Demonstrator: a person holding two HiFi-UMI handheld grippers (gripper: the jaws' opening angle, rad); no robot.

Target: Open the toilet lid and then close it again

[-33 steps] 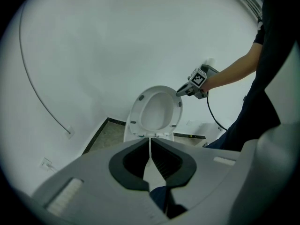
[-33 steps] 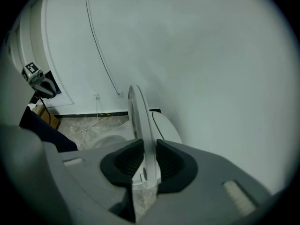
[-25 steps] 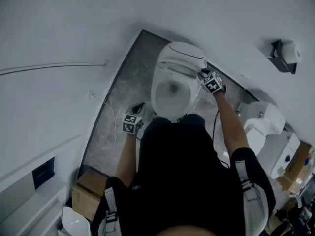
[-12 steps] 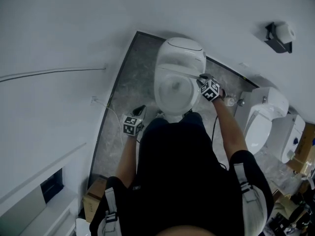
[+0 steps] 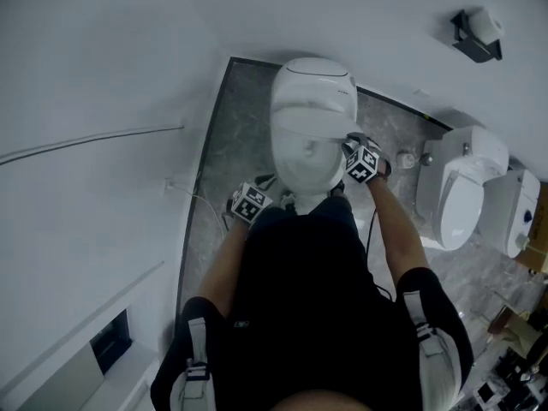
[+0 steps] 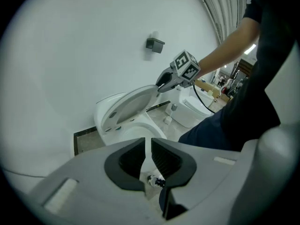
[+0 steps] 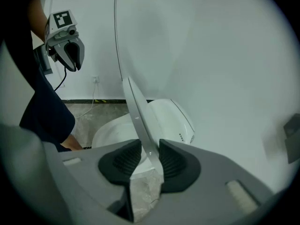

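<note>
toilet lid point(image 5: 313, 125) tilted partway between upright and shut, above the bowl point(image 5: 306, 165). the toilet stands on a grey stone floor point(image 5: 235, 127) against a white wall point(image 5: 103, 58). we hold the right claw point(image 7: 150, 159) at the right side of the lid's free edge. its jaws are opening with the thin rim of the lid between the ribbed pads, one pad just beside the rim and not pressing it. the left claw point(image 6: 146, 146) hangs low by the front left of the bowl, apart from it, jaws pressed together on nothing. second toilet point(image 5: 462, 195) at right; paper holder point(image 5: 475, 34) on the wall beyond it. white cable point(image 5: 193, 197) lies on the floor at left.
</note>
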